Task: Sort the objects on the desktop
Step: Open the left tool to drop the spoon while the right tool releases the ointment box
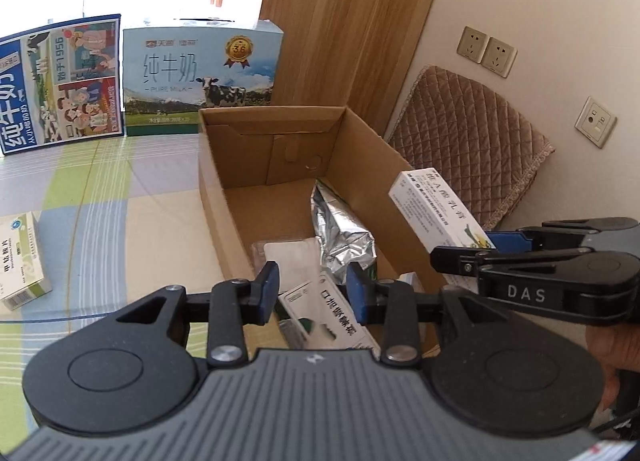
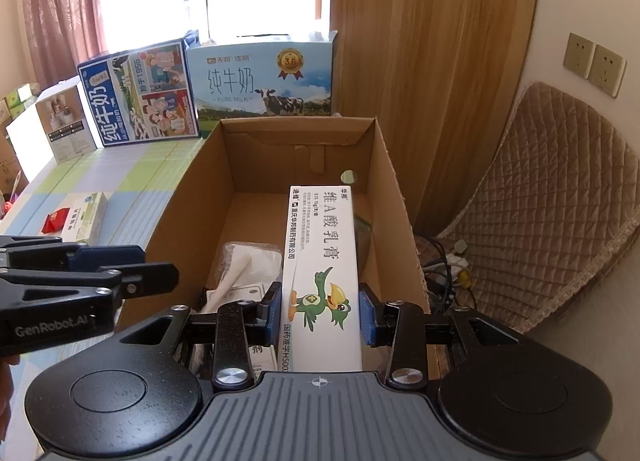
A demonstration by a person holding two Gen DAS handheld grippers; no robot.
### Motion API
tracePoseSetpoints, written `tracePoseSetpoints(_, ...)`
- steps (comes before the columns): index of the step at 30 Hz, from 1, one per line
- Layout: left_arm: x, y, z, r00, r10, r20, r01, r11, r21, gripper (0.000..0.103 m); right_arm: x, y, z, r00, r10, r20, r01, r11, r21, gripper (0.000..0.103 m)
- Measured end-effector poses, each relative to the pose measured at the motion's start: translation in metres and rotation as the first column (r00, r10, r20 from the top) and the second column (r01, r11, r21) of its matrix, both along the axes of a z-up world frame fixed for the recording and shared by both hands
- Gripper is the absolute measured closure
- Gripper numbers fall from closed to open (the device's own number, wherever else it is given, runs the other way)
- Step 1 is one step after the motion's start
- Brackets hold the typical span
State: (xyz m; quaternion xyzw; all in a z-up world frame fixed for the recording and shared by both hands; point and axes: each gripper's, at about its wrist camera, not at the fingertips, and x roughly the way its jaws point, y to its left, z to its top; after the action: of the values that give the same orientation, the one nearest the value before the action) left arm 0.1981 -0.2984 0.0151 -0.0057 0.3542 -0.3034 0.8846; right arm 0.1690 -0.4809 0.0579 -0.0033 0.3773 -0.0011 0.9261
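Observation:
An open cardboard box (image 1: 212,189) (image 2: 188,197) stands on the striped tablecloth. My right gripper (image 2: 320,313) (image 1: 460,249) is shut on a long white ointment box (image 2: 316,245) (image 1: 436,205) with a green bird on it, held above the cardboard box's right side. My left gripper (image 1: 315,291) (image 2: 158,265) hovers over the near end of the cardboard box, open, with nothing pressed between its pads. Below it in the box lie a white medicine box (image 1: 324,317), a silver foil pouch (image 1: 340,229) and a clear plastic packet (image 1: 292,253) (image 2: 248,261).
A green-and-white medicine box (image 1: 22,257) (image 2: 90,215) and a red packet (image 2: 54,221) lie on the table to the left. Two milk cartons (image 1: 200,77) (image 1: 60,89) stand at the back. A quilted chair cushion (image 1: 472,149) and cables (image 2: 448,265) are on the right.

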Motion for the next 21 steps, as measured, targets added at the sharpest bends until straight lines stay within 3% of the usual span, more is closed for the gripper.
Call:
tracePoseSetpoints(9,-0.003,0.021,-0.001,1.0,0.03,-0.005,-0.03,1.0,0.008,0.07,0.0,0.006,-0.001,1.0,0.009,0.0,-0.009,1.0,0.002,0.068)
tracePoseSetpoints(21,-0.009,0.034,-0.003,0.999,0.042,-0.003,-0.042,0.999,0.007,0.06,0.004,0.013,0.004,1.0,0.019,0.005,-0.019,1.0,-0.005,0.068)
